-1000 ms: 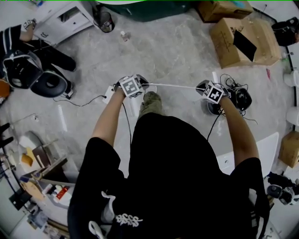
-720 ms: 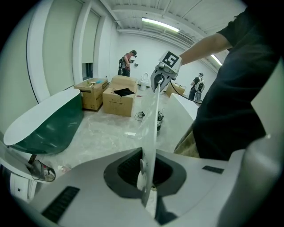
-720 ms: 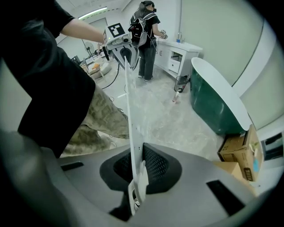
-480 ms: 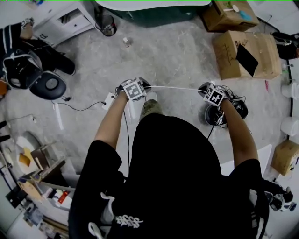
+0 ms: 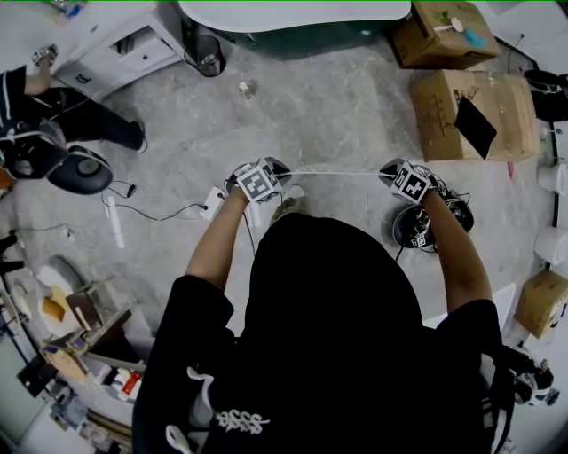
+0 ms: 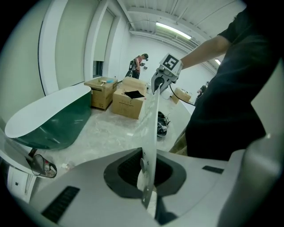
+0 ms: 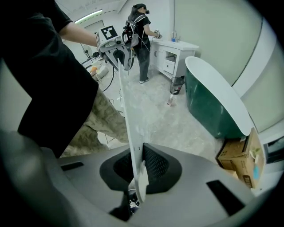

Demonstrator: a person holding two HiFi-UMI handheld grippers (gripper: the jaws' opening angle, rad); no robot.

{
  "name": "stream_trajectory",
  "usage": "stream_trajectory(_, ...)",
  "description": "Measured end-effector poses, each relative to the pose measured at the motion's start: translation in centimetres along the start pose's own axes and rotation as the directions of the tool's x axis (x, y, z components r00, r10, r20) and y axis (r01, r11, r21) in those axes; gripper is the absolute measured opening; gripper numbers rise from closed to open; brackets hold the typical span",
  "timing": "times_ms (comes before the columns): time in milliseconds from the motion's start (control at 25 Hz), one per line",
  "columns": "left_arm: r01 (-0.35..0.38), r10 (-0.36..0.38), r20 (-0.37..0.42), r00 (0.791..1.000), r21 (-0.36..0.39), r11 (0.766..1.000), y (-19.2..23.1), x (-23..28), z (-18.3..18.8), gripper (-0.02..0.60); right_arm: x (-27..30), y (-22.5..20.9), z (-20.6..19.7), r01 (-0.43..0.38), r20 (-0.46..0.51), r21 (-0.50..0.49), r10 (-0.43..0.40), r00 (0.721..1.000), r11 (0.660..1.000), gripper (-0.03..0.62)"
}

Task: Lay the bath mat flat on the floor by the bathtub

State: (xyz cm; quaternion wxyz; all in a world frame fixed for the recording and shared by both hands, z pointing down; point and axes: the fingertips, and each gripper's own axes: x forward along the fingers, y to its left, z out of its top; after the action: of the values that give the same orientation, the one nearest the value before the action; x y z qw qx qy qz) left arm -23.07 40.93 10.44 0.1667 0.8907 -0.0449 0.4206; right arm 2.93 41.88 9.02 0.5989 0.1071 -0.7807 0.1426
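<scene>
Left gripper [image 6: 146, 186] and right gripper [image 7: 135, 177] jaws each pinch one end of the bath mat [image 5: 342, 172], stretching it taut, probably for laying flat by the bathtub [image 5: 293, 16] at twelve o'clock.

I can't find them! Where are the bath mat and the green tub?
Thin white bath mat [image 6: 149, 133], left gripper view, stretched sheet's middle.
Dark green white-rimmed bathtub [image 6: 57, 126], left gripper view, green side wall.

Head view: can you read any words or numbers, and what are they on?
No text reads clearly.
White print on the person's black shirt: too blurred to read.
Marks on the brown cardboard box: too small.
Black-and-white marker cube: pattern only, no words.
</scene>
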Motion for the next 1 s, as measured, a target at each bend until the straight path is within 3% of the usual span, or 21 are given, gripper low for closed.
stream_trajectory(200,0.031,-0.031,0.015,0.999,-0.005,0.999,2.1,-0.6,-0.7,0.025,0.6,-2.9,2.4,0.009,0.004,0.013,-0.009,1.000,1.000,0.028)
stream_trajectory(480,0.046,-0.039,0.077,0.996,-0.086,0.995,4.1,-0.2,-0.8,0.025,0.7,-5.6,3.9,0.033,-0.014,-0.015,-0.034,0.999,0.999,0.028)
stream_trajectory(720,0.008,0.009,0.104,0.995,-0.162,0.987,4.9,0.1,-0.6,0.025,0.9,-6.9,4.4,0.030,-0.001,-0.070,-0.030,1.000,0.997,0.028)
stream_trajectory(1000,-0.077,0.110,0.109,0.988,-0.268,0.960,7.3,0.2,0.7,0.025,1.5,-10.7,4.9,0.014,0.054,-0.097,-0.009,0.999,0.995,0.028)
